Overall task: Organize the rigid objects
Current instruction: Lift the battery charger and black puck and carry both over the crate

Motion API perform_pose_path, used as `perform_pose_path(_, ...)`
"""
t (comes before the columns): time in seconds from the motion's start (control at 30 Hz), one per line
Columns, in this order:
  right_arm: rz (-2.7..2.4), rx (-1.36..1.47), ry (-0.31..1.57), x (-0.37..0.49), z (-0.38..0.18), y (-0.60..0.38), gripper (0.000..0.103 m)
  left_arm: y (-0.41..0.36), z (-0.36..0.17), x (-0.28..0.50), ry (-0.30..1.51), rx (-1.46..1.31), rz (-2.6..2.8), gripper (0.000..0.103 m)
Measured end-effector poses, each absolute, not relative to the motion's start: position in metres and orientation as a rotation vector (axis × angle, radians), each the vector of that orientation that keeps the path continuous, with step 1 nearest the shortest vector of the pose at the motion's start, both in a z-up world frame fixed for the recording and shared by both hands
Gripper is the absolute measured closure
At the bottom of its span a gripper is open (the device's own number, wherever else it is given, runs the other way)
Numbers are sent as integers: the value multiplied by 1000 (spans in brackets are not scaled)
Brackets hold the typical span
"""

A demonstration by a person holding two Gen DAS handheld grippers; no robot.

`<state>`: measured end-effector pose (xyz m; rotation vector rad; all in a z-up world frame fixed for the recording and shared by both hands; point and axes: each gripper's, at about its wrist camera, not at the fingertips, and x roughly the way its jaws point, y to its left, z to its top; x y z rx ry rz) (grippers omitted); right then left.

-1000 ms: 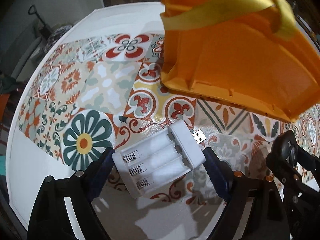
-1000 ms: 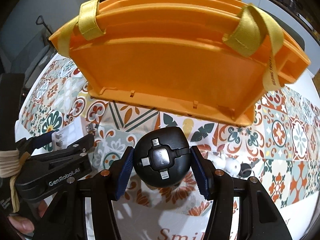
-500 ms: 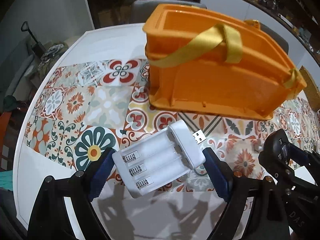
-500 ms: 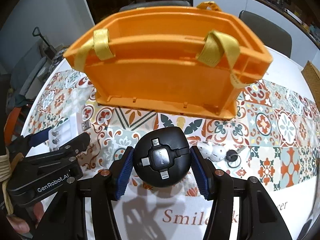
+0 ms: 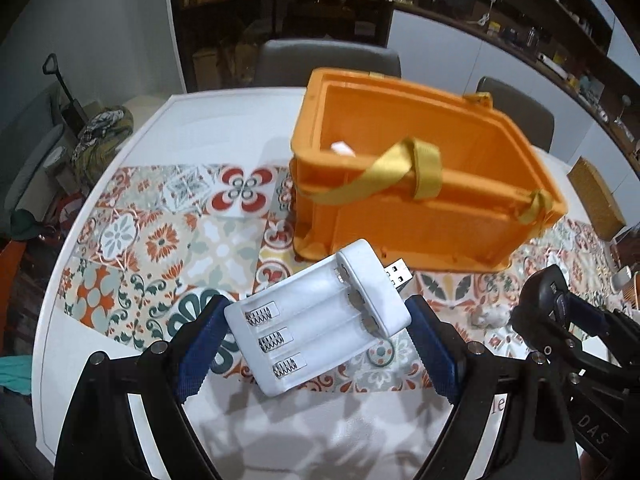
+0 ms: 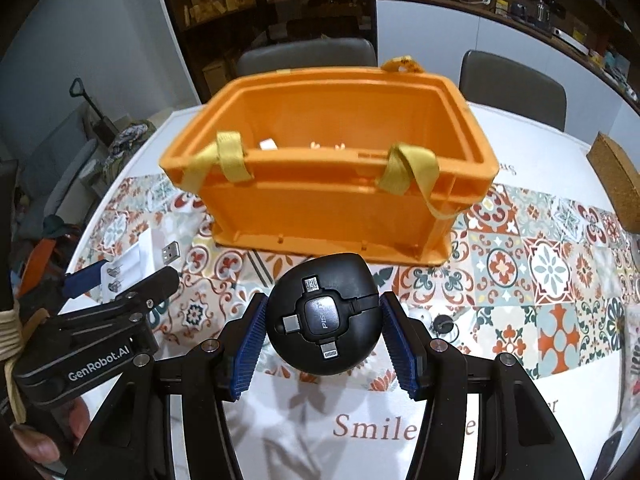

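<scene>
My left gripper (image 5: 316, 340) is shut on a white USB battery charger (image 5: 320, 320) and holds it above the tiled table mat, in front of the orange basket (image 5: 420, 216). My right gripper (image 6: 324, 336) is shut on a round black multi-plug cable adapter (image 6: 324, 316), held above the mat in front of the same basket (image 6: 332, 196). The basket has yellow strap handles (image 6: 404, 168) and small pale items lie inside it (image 6: 268, 145). The left gripper and charger also show in the right wrist view (image 6: 132, 264).
A small white figure and a black ring (image 6: 442, 324) lie on the mat behind the right gripper. A cork block (image 6: 616, 188) sits at the table's right edge. Grey chairs (image 6: 308, 54) stand behind the table. The white table (image 5: 120, 400) shows near the front.
Both grippers have lifted and pulled back with their objects. The basket now looks farther and lower, and its open top and inside have come into view.
</scene>
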<state>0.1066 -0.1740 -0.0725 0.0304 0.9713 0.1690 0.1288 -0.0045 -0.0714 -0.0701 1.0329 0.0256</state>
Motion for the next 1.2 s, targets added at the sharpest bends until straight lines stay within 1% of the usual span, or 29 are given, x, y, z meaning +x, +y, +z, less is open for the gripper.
perform_pose_path(0.7,116,131,848,118,-19,-186,47,-10,0,150,859,-26,-60,14)
perform_pose_path(1.03,78,128,785,133,8,-191,47,-16,21,176,850,-51,-125,14)
perform_pose_path(1.2,51,141,783,145,16,-196,47,-22,32,190,827,-33,-137,14)
